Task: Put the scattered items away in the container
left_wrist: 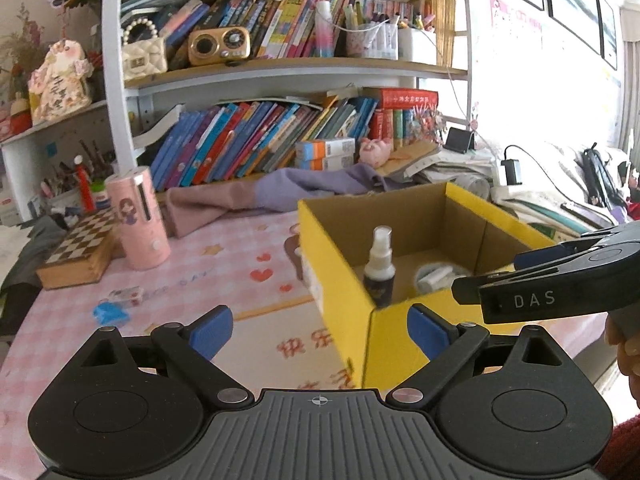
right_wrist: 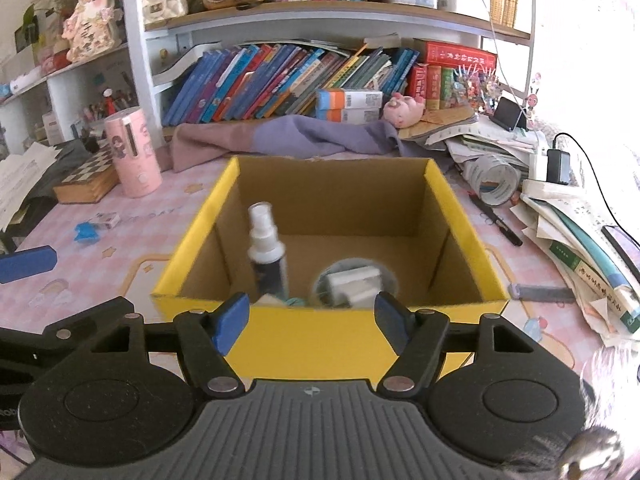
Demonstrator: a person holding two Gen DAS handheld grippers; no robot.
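Left wrist view: the yellow cardboard box [left_wrist: 416, 256] stands open on the desk [left_wrist: 224, 272], towards its right side. Inside it a small spray bottle [left_wrist: 379, 268] stands upright against the near-left corner, and a round clear tub [left_wrist: 436, 276] with white pieces in it lies on the box floor beside it. The left gripper [left_wrist: 320, 330] hangs just short of the box's near corner, its jaws spread wide with nothing between them. The right gripper [left_wrist: 560, 280] reaches in from the right over the box's near wall. Left of the box, near the desk's left edge, lie a blue scrap [left_wrist: 111, 314] and a small flat packet [left_wrist: 128, 295]; behind them stand a pink cylinder [left_wrist: 138, 220] and a chessboard box [left_wrist: 78, 252] — none of these touch the yellow box. A purple cloth [left_wrist: 280, 190] is bunched along the desk's far edge.

Right wrist view: the right gripper [right_wrist: 312, 318] sits in front of the box's near wall [right_wrist: 304, 340], jaws moderately apart and empty. The bottle [right_wrist: 267, 258] and tub [right_wrist: 354, 282] rest inside. On the desk's right side lie a black pen [right_wrist: 498, 222], a tape roll [right_wrist: 494, 178] and a grey bar [right_wrist: 540, 293], with stacked books [right_wrist: 580, 248] crowding that edge.
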